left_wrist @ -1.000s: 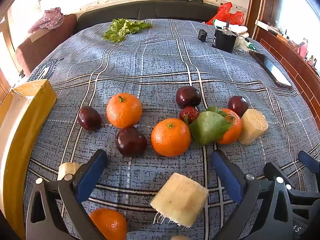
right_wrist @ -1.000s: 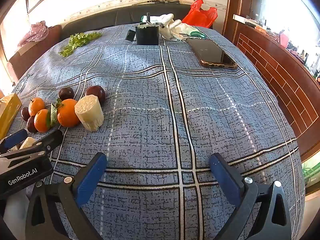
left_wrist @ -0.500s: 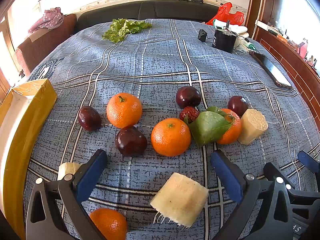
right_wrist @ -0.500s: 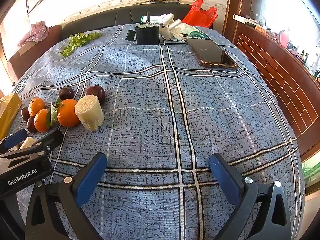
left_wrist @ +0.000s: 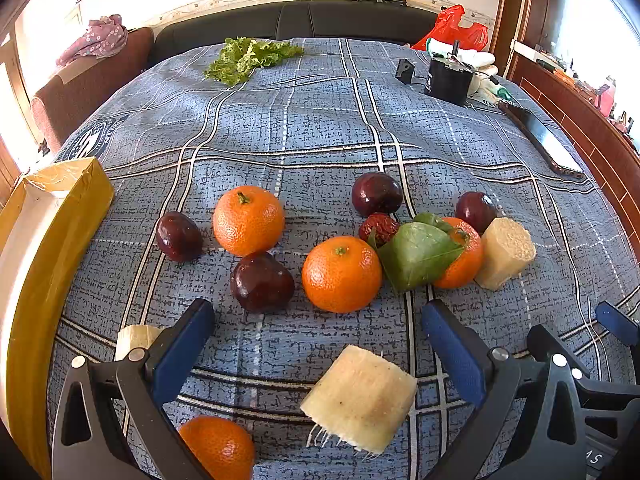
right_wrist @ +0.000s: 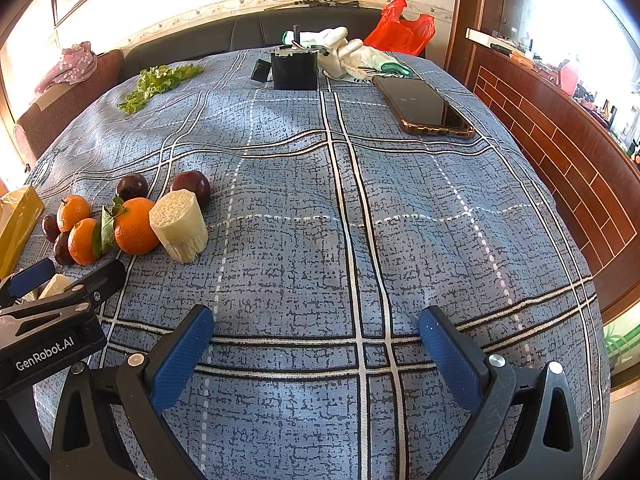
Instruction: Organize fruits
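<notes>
Four oranges [left_wrist: 248,220] — (four plums [left_wrist: 262,282]).

Woven matt cloth [right_wrist: 400,220] w/ plaid weave, glossy plums [left_wrist: 262,282], dimpled oranges [left_wrist: 341,274], fibrous cane chunk [left_wrist: 360,398].

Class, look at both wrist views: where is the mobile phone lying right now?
The phone lies flat on the blue checked cloth, far right in both views, just right of the black box and the white gloves.
</notes>
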